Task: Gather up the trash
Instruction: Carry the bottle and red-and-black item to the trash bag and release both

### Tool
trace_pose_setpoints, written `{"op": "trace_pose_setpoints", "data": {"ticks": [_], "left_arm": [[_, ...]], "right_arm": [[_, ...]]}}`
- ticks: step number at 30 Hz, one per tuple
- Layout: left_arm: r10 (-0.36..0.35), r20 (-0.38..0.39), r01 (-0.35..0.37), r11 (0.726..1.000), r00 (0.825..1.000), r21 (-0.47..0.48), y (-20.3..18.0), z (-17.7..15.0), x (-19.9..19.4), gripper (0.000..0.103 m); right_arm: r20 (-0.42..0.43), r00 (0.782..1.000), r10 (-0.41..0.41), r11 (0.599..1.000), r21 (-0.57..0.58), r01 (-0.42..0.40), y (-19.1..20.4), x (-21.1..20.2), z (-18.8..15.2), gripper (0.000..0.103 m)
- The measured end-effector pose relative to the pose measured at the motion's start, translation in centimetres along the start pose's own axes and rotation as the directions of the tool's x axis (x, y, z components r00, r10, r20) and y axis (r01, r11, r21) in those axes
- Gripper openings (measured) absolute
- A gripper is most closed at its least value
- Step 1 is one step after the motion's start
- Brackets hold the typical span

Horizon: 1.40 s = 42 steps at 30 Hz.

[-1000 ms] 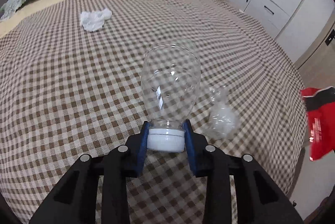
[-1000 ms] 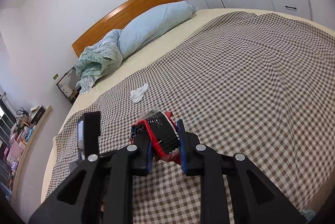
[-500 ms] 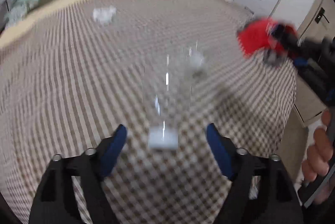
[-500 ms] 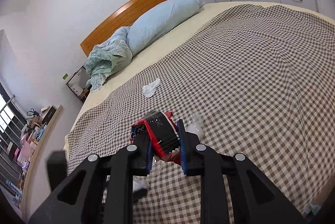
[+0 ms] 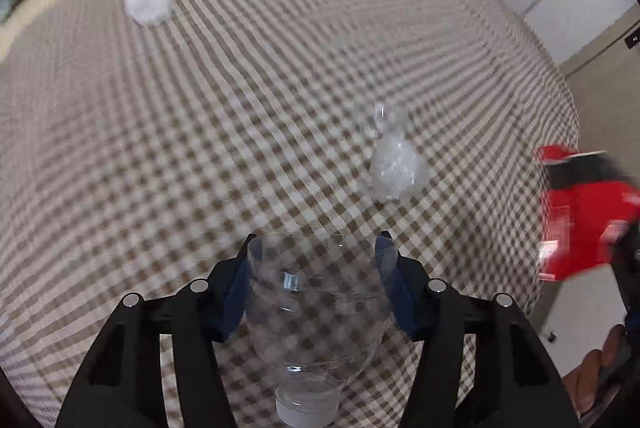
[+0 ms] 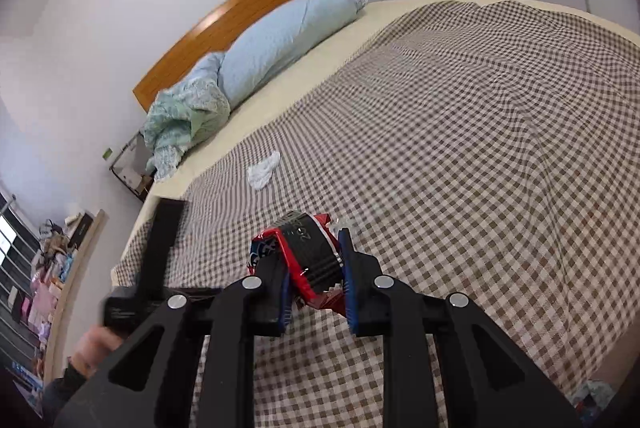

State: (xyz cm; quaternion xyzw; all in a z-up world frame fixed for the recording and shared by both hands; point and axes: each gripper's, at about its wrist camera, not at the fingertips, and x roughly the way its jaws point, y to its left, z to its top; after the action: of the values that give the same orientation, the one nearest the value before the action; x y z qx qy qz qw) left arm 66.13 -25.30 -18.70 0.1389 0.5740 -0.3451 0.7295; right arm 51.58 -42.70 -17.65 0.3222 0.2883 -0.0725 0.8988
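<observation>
1. While the left claw point(image 5: 316, 240) points steeply down over the bed point(image 5: 160, 148), a crumpled white tissue point(image 5: 154, 2) lies far left on the checked cover, well apart from everything else.
2. Centre: a clear plastic bottle point(image 5: 316, 312) sits between the left claw's blue pads, white cap toward the camera. The jaws have just been closing, and the pads now press on the bottle's sides.
3. Right of centre, a scrunched piece of clear plastic point(image 5: 394, 164) lies on the cover, just beyond the claw.
4. Far right, past the bed's edge, is a red snack packet point(image 5: 580, 212).
5. Seen from the right wrist, the right claw point(image 6: 312, 256) is clamped on that packet above the bed.
</observation>
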Motion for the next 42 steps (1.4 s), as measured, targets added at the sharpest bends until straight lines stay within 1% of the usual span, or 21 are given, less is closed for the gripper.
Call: {"op": "trace_pose_setpoints", "data": {"ticks": [2, 5, 7, 10, 13, 14, 16, 17, 18, 20, 21, 22, 25, 27, 29, 33, 35, 37, 39, 41, 42], "left_arm": [[-0.011, 0.028, 0.012, 1.000, 1.000, -0.024, 0.3, -0.6, -2.2, 0.057], [0.016, 0.111, -0.011, 0.999, 0.994, -0.043, -0.1, -2.2, -6.5, 0.058], [0.021, 0.170, -0.013, 0.999, 0.985, -0.049, -2.1, -3.1, -8.6, 0.058], [0.031, 0.261, -0.013, 0.997, 0.965, -0.072, -4.2, -5.5, -11.9, 0.057], [0.049, 0.363, -0.032, 0.998, 0.930, -0.051, -7.1, -8.7, -15.1, 0.057], [0.049, 0.383, -0.033, 0.998, 0.923, -0.049, -9.4, -8.4, -15.5, 0.056], [0.026, 0.423, -0.008, 0.999, 0.906, -0.044, -11.8, -10.0, -16.6, 0.056], [0.012, 0.430, 0.008, 0.999, 0.903, -0.046, -12.6, -10.5, -16.5, 0.056], [-0.018, 0.436, 0.045, 0.998, 0.900, -0.050, -14.0, -11.3, -16.3, 0.056], [-0.085, 0.437, 0.113, 0.993, 0.895, -0.040, -17.0, -12.0, -14.7, 0.056], [-0.131, 0.434, 0.151, 0.989, 0.891, -0.012, -19.1, -12.8, -13.6, 0.056], [-0.155, 0.430, 0.167, 0.986, 0.890, 0.009, -20.3, -12.9, -12.9, 0.056], [-0.222, 0.381, 0.211, 0.975, 0.897, 0.073, -25.3, -14.6, -9.2, 0.057], [-0.258, 0.348, 0.250, 0.966, 0.901, 0.067, -27.8, -15.3, -6.9, 0.056], [-0.291, 0.299, 0.286, 0.956, 0.909, 0.061, -30.0, -16.3, -4.5, 0.056], [-0.277, 0.228, 0.269, 0.961, 0.933, 0.068, -33.1, -17.8, 0.3, 0.057], [-0.267, 0.192, 0.261, 0.964, 0.944, 0.056, -33.8, -18.6, 2.3, 0.057], [-0.253, 0.144, 0.250, 0.967, 0.957, 0.043, -34.5, -19.1, 4.7, 0.057], [-0.234, 0.101, 0.231, 0.972, 0.967, 0.041, -34.9, -19.2, 6.4, 0.057], [-0.202, 0.052, 0.199, 0.978, 0.978, 0.066, -35.7, -19.3, 8.1, 0.057], [-0.188, 0.041, 0.185, 0.980, 0.981, 0.080, -35.9, -19.4, 8.6, 0.057]], "right_arm": [[-0.014, 1.000, 0.014, 1.000, -0.002, -0.014, 0.4, 0.3, -0.1, 0.021], [-0.008, 0.999, 0.035, 0.999, -0.003, -0.035, 0.8, 0.0, -0.2, 0.021], [-0.008, 0.999, 0.044, 0.999, 0.012, -0.044, 0.7, -0.3, -0.3, 0.021], [0.005, 0.998, 0.066, 0.997, 0.036, -0.066, 0.5, -2.0, -0.8, 0.021], [0.019, 0.996, 0.088, 0.996, -0.021, -0.088, -0.5, -5.9, -1.1, 0.021], [0.016, 0.997, 0.069, 0.995, -0.068, -0.068, -1.2, -7.6, -1.3, 0.021], [0.003, 1.000, 0.023, 0.993, -0.120, -0.022, -3.4, -10.1, -1.8, 0.021], [-0.025, 1.000, 0.000, 0.990, -0.140, -0.004, -5.0, -11.3, -2.3, 0.021], [-0.040, 0.999, -0.025, 0.988, -0.156, 0.018, -6.1, -12.2, -2.7, 0.021], [-0.070, 0.990, -0.119, 0.970, -0.222, 0.100, -9.4, -14.8, -4.6, 0.021], [-0.079, 0.983, -0.165, 0.958, -0.250, 0.141, -11.0, -16.0, -5.6, 0.021], [-0.089, 0.976, -0.200, 0.951, -0.256, 0.172, -12.6, -16.9, -6.5, 0.021], [-0.165, 0.948, -0.271, 0.945, -0.234, 0.229, -17.9, -19.5, -10.0, 0.021], [-0.202, 0.925, -0.321, 0.932, -0.243, 0.270, -20.9, -20.8, -12.5, 0.021], [-0.247, 0.906, -0.344, 0.928, -0.234, 0.289, -23.9, -21.6, -15.4, 0.021], [-0.328, 0.869, -0.370, 0.926, -0.205, 0.317, -28.0, -21.3, -19.9, 0.021], [-0.382, 0.839, -0.388, 0.920, -0.207, 0.331, -29.6, -20.3, -22.5, 0.021], [-0.425, 0.823, -0.376, 0.926, -0.197, 0.321, -30.2, -19.4, -24.7, 0.021], [-0.478, 0.799, -0.365, 0.931, -0.214, 0.297, -30.5, -17.9, -27.1, 0.021], [-0.515, 0.751, -0.414, 0.908, -0.299, 0.295, -30.3, -15.9, -29.4, 0.022], [-0.542, 0.713, -0.445, 0.890, -0.357, 0.284, -30.4, -14.5, -30.9, 0.024]]}}
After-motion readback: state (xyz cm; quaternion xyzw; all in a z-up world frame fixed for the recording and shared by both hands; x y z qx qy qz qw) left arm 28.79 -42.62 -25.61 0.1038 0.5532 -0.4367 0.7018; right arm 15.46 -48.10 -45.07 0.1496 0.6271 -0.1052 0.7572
